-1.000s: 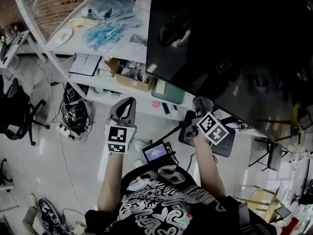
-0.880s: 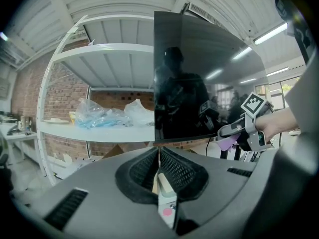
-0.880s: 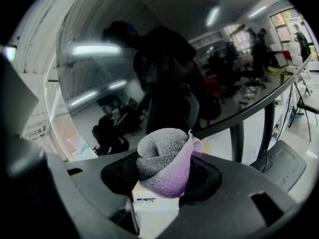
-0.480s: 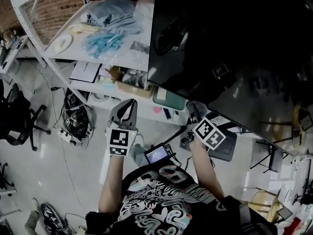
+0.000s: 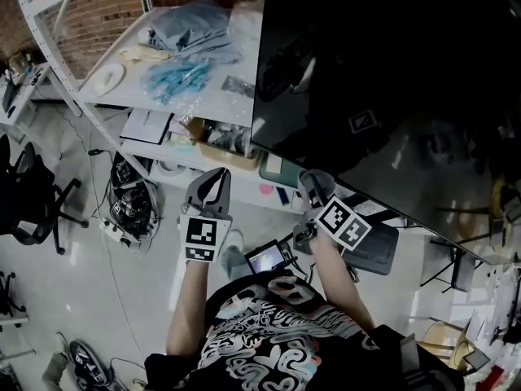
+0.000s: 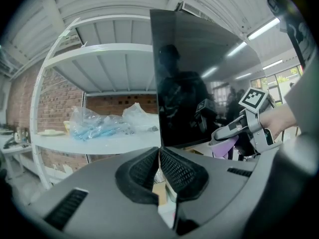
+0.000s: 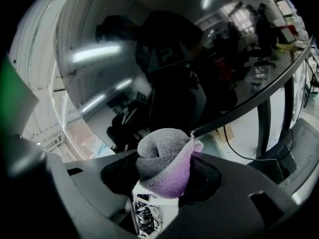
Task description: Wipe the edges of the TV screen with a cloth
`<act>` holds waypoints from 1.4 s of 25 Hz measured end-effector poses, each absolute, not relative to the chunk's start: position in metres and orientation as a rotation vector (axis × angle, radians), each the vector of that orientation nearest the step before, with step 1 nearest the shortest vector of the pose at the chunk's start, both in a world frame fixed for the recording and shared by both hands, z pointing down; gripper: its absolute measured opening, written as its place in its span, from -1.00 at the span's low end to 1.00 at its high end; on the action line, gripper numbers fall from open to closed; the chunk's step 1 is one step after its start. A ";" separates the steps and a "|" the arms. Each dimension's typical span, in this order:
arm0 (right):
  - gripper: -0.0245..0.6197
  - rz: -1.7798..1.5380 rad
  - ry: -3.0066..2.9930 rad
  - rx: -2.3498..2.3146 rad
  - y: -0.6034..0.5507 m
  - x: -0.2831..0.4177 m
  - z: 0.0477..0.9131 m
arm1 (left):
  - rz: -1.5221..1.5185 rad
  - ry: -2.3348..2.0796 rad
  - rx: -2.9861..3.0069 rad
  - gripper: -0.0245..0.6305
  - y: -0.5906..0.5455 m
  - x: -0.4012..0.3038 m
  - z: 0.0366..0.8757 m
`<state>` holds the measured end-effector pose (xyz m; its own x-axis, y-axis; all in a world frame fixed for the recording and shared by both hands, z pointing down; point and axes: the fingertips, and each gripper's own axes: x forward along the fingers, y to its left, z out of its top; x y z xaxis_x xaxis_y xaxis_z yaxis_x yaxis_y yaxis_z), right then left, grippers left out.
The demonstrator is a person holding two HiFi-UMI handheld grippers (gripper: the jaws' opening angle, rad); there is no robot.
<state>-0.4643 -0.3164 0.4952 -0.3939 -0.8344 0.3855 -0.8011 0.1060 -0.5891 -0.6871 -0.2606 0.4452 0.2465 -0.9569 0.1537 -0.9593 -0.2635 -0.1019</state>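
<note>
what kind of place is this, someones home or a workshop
Probably a lab or workshop, not a home: a brick wall, white metal shelving holding bagged supplies, a tangle of cables on the floor, and an office chair nearby.

A red brick wall is running behind a white metal shelf rack, whose upper shelf is carrying clear plastic bags. A pale, glossy floor is reflecting the room's light. A black office chair is standing at the left edge, and a tangle of cables is lying on the floor under the rack. Overhead, a long ceiling lamp is glowing below a ribbed white ceiling.
</note>
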 end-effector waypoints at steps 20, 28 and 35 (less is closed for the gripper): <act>-0.20 -1.278 2.369 -1.497 -0.330 -0.535 0.493 | 0.269 -1.933 2.417 -0.85 -0.260 -0.718 0.448; -0.20 -1.379 2.363 -1.351 -0.333 -0.563 0.491 | 0.242 -1.956 2.388 -0.85 -0.262 -0.730 0.450; -0.20 -1.486 2.324 -1.207 -0.341 -0.593 0.487 | 0.234 -1.962 2.347 -0.85 -0.265 -0.741 0.459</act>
